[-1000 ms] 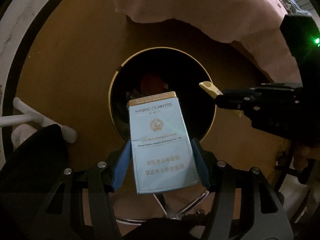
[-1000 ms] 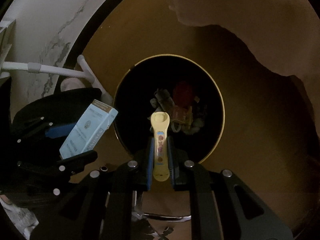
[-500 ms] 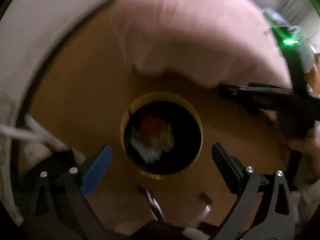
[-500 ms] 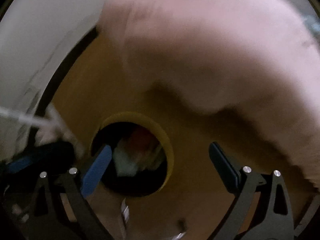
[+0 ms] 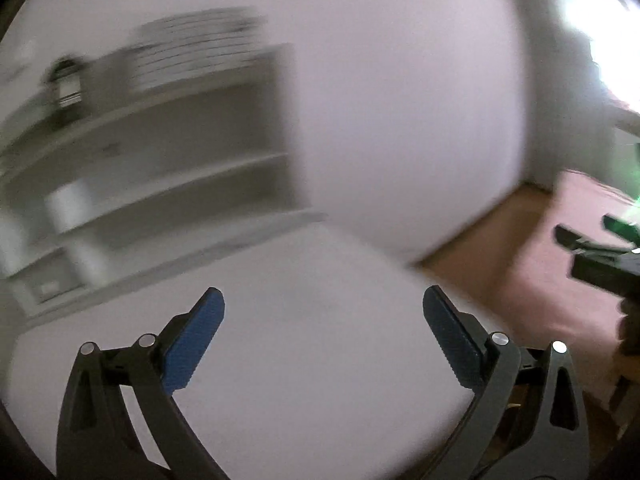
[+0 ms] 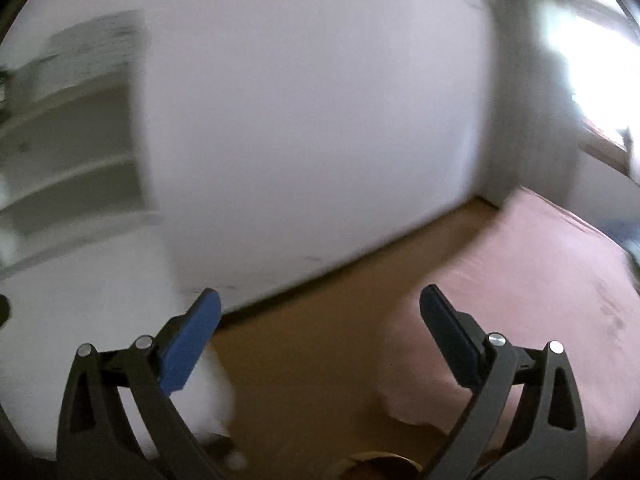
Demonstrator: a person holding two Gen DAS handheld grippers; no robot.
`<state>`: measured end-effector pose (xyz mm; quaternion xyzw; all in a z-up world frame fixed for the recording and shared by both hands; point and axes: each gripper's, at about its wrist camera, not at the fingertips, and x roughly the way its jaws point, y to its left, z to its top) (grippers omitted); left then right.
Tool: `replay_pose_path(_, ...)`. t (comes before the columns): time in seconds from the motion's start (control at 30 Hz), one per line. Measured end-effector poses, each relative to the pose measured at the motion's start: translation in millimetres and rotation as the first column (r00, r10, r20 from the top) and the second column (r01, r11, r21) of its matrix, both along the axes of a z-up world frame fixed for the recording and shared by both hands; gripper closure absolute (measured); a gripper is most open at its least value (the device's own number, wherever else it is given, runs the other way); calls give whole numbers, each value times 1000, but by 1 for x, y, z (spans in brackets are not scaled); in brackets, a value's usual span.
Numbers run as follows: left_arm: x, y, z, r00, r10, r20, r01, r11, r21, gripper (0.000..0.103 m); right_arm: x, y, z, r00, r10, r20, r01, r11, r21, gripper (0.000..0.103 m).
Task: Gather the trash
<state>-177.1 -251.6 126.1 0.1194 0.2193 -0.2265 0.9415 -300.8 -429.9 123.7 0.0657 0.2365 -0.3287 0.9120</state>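
My left gripper (image 5: 322,300) is open and empty, raised over a white surface (image 5: 304,360). My right gripper (image 6: 320,300) is open and empty above the brown floor (image 6: 304,360). The gold rim of the trash bin (image 6: 376,459) just shows at the bottom edge of the right wrist view. The right gripper (image 5: 592,252) also shows at the right edge of the left wrist view. Both views are blurred by motion. No trash item is in either gripper.
A white wall (image 5: 400,100) fills the middle of both views. White shelves (image 5: 140,152) stand at the left. A pink cloth (image 6: 540,300) lies on the right. A bright window (image 6: 600,72) is at the far right.
Both grippers opened: the cigarette pack and the yellow object went into the bin. Both grippers then lifted and tilted up from the bin toward the wall.
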Motion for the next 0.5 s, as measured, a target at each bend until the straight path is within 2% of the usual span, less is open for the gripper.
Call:
replay_pose_path(0.07,21,41,-4,994,109,-6,-109,994,21,6,43,38,4,995,97,7,-97,995,11,7)
replay_pose_path(0.23,72,139,-21,946,311,-87,-310,950,35,6,133,140,0,947,321,27,-321,947,18,7)
replay_pose_path(0.3,88,175,-25,925,364,-106,-364,931,25,6,160,181,-4,919,393,25,-393,920,5,7)
replay_pose_path(0.4,103,208,-33,891,440,-111,-439,898,37,6,189,229,-13,883,469,5,-469,882,40,7)
replay_pose_path(0.5,112,235,-39,872,470,-137,-470,882,39,6,207,260,-25,857,515,-25,-515,857,21,7)
